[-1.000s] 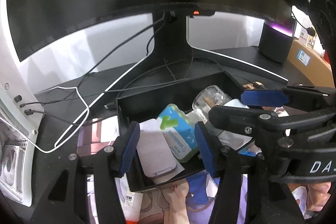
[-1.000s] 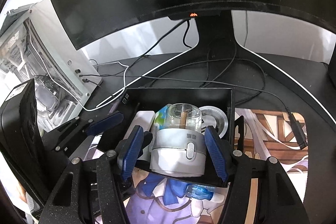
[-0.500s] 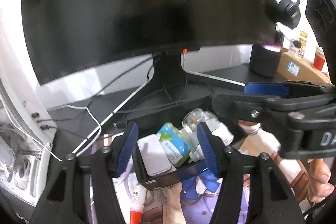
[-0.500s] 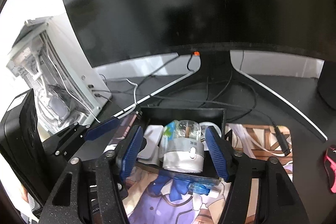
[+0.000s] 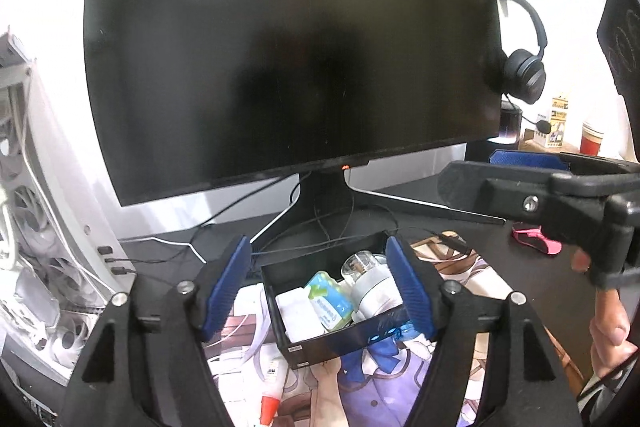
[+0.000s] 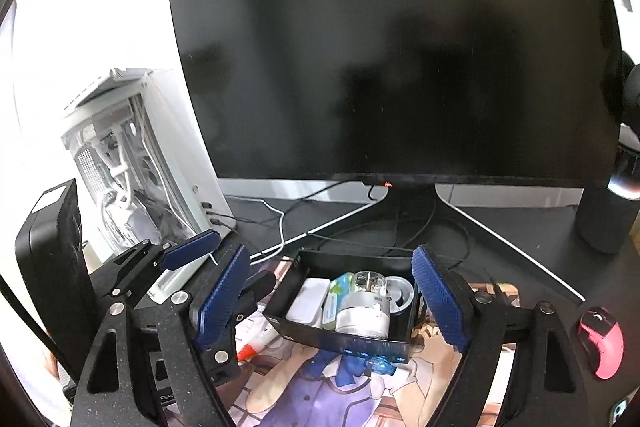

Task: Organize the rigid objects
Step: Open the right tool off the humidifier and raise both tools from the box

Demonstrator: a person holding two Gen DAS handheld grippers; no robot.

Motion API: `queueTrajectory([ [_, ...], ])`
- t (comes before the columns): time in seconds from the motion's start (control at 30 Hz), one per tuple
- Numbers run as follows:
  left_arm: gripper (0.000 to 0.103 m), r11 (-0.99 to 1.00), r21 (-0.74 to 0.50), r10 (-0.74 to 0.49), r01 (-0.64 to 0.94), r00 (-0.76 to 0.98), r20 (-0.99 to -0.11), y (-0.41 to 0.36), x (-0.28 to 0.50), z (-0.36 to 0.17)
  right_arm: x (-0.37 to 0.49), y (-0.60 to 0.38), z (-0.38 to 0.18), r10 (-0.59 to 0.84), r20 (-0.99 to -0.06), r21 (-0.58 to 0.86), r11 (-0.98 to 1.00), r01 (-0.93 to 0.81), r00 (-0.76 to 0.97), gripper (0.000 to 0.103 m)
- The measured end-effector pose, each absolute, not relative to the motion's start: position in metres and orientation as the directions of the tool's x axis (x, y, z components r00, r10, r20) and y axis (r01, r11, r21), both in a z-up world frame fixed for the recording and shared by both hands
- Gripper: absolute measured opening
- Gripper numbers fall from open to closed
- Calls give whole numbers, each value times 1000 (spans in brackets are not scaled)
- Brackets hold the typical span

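Observation:
A black open box (image 5: 344, 341) (image 6: 360, 345) sits on a printed desk mat. It holds a white flat case (image 5: 294, 315) (image 6: 308, 297), a green-and-blue pack (image 5: 328, 301) (image 6: 334, 297), a clear-topped white jar (image 5: 372, 287) (image 6: 364, 311) and a metal can (image 6: 398, 293). My left gripper (image 5: 320, 291) is open and empty, raised well above and in front of the box. My right gripper (image 6: 332, 301) is open and empty, also held back above the box. Each gripper shows in the other's view, at the right (image 5: 532, 195) and at the left (image 6: 180, 251).
A large dark monitor (image 5: 288, 67) (image 6: 400, 67) stands behind the box, with cables (image 6: 360, 239) around its stand. A white PC case (image 6: 132, 163) is left, a pink mouse (image 6: 600, 341) and dark speaker (image 6: 604, 215) right. A red-capped tube (image 5: 270, 387) and blue object (image 6: 380, 365) lie on the mat.
Both grippers have pulled up and back from the box, so it looks smaller and the whole monitor shows. The jar stays in the box, out from between the right fingers.

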State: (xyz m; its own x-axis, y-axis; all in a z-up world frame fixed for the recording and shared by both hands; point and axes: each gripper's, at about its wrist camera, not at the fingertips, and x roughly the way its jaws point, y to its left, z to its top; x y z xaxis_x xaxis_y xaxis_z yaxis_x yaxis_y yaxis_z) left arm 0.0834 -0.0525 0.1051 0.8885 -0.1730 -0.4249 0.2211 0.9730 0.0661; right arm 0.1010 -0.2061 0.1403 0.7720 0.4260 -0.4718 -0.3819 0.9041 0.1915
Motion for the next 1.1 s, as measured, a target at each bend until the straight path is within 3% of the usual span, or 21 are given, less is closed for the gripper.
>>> queueTrajectory([
  [0.13, 79, 972, 73, -180, 222, 911, -371, -51, 60, 121, 85, -207, 153, 438, -426, 187, 899, -396, 792, 88],
  [0.43, 79, 976, 105, -148, 193, 930, -337, -30, 31, 138, 52, -216, 179, 413, -371, 122, 909, -397, 832, 88],
  [0.67, 79, 978, 87, -137, 191, 895, -423, -16, 43, 126, 49, -225, 184, 351, -395, 49, 931, -362, 849, 88],
  [1.1, 79, 973, 113, -103, 201, 816, -569, -19, 76, 79, 91, -217, 131, 348, -563, 72, 924, -375, 750, 88],
])
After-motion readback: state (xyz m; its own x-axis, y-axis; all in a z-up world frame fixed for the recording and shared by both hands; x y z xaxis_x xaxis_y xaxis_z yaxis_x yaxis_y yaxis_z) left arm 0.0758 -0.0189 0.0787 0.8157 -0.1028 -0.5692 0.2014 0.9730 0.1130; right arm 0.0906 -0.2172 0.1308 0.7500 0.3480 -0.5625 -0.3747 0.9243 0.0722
